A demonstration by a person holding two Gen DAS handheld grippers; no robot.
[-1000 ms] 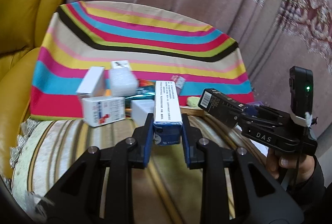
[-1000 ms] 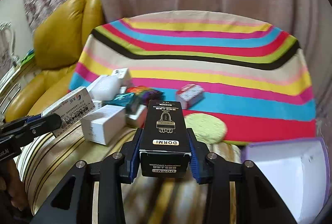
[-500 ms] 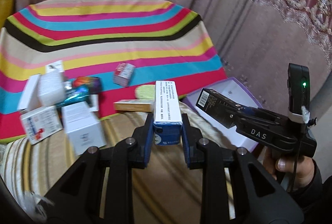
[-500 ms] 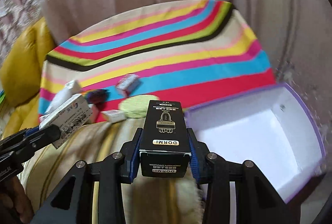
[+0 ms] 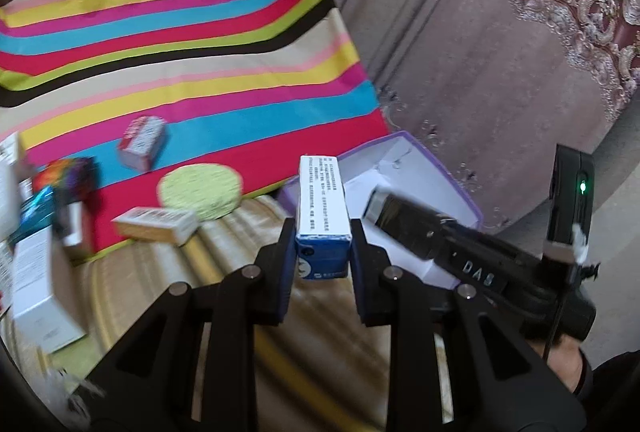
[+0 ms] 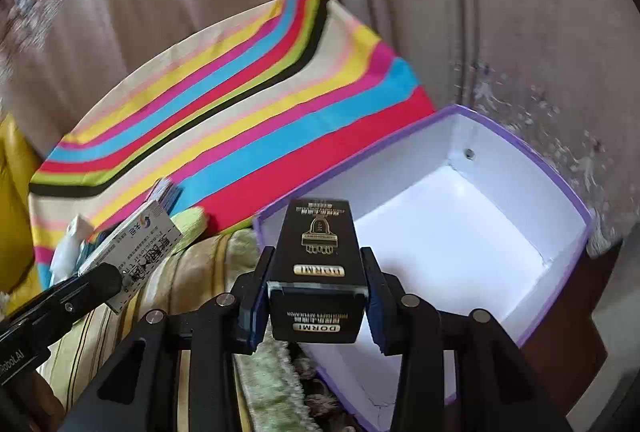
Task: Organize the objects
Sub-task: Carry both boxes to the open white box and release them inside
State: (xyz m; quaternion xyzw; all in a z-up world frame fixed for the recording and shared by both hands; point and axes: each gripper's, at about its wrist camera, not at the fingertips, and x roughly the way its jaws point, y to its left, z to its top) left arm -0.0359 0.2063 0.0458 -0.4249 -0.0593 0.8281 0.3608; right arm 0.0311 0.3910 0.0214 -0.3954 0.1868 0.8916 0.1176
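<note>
Gripping a black carton [image 6: 318, 268] between its pads, the right gripper [image 6: 316, 296] hangs at the near wall of an open, empty purple-rimmed box [image 6: 576, 207]. The left gripper [image 5: 323, 252] clamps a blue-and-white carton [image 5: 322, 209] just beside that box [image 5: 460, 187]. To do this step well, carry each carton fully over the white floor, lower it, then release, one at a time so the grippers don't collide.

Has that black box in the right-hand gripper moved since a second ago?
Yes. The black box, clamped in the right gripper, has swung right from over the striped cloth to the purple storage box.
</note>
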